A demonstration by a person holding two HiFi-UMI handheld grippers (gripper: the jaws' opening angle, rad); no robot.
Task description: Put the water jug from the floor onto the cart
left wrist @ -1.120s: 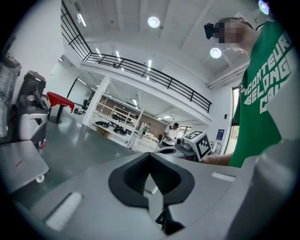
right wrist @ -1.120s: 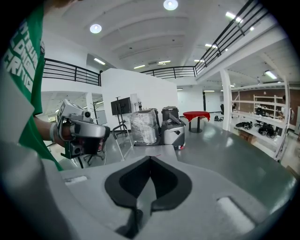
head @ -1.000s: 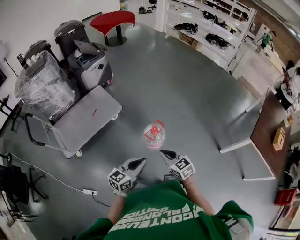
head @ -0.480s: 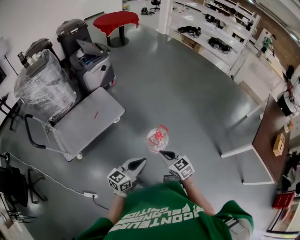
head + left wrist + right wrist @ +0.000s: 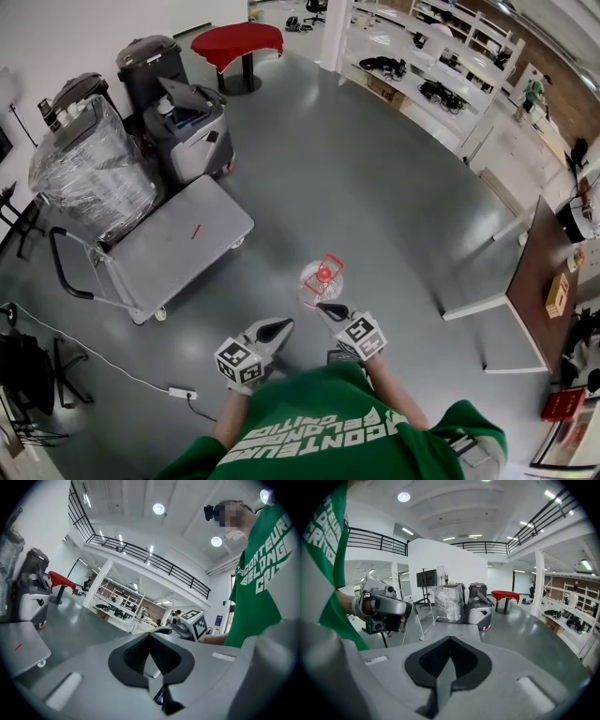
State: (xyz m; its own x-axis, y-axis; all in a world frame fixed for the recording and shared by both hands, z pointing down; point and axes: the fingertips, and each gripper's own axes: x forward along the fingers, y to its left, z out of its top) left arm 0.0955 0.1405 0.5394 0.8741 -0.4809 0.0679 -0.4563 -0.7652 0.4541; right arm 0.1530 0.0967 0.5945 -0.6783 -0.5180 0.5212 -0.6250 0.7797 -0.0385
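Holding left tongs (image 5: 284, 322) and right tongs (image 5: 323, 307) clenched, empty. I see water jug (image 5: 321, 279) upright on floor (image 5: 375, 187) just ahead of right tongs, not touching; cart (image 5: 159, 253) sits well apart, out left of left tongs.

I've got open floor (image 5: 375, 169) all round the jug (image 5: 322, 279) straight ahead. The cart (image 5: 159, 248) deck to my left is free too; a wrapped bundle (image 5: 89, 173) crowds its handle end, table (image 5: 539, 272) well off right.

Jug (image 5: 321, 283) on floor (image 5: 375, 187) betw. cart (image 5: 169, 248) at left & table (image 5: 539, 272) at right, shelves (image 5: 422, 56) far behind
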